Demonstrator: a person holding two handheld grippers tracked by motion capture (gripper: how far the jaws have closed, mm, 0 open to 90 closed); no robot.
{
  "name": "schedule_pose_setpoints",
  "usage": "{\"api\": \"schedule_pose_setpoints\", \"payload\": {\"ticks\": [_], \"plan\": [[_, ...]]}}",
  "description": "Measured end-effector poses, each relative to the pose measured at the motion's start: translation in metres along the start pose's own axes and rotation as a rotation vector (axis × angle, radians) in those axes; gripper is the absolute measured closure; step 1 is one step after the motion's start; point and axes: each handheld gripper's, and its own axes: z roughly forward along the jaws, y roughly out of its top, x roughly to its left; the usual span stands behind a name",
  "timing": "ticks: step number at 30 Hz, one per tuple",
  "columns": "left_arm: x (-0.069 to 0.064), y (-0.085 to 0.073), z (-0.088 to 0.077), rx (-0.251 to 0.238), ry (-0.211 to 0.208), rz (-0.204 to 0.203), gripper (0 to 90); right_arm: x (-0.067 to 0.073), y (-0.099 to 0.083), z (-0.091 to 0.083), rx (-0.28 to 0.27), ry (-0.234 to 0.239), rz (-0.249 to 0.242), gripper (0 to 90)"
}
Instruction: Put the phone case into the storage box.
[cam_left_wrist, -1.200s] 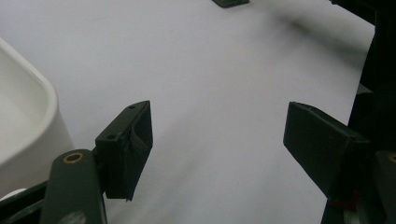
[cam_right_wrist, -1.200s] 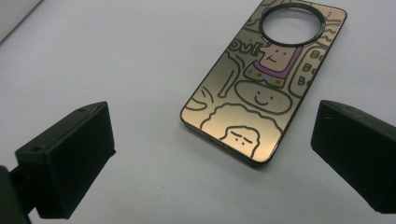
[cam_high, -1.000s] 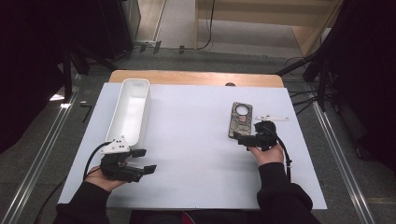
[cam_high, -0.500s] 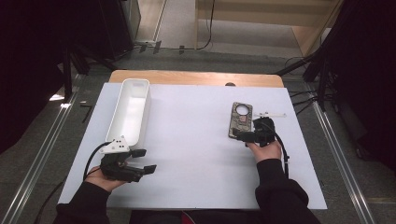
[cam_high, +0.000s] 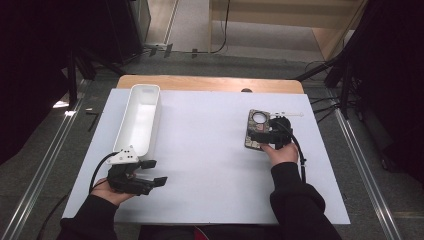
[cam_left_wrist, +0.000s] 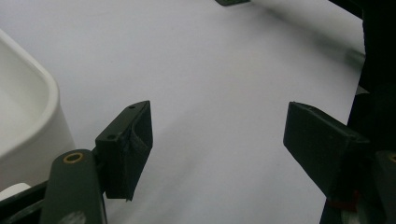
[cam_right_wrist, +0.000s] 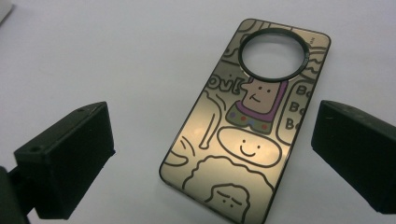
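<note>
Far left: white tray (cam_high: 141, 117) lengthwise on the white table cover (cam_high: 205, 150), its near corner cut off at the edge of the left gripper view. Just below it, left gripper (cam_high: 152, 172) in hand, jaws wide apart over bare cover, nothing between. To the right, phone case (cam_high: 256, 129) flat, cartoon-printed, round cutout at the far end; near end hidden under right gripper (cam_high: 261, 136). Jaws spread either side of case, not touching.
</note>
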Motion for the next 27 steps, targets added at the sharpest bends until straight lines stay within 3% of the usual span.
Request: {"api": "schedule_pose_setpoints", "payload": {"ticks": [27], "plan": [[0.0,0.0,0.0,0.002,-0.002,0.003,23.9,0.006,0.024,0.027,0.01,-0.085,0.07,0.0]]}}
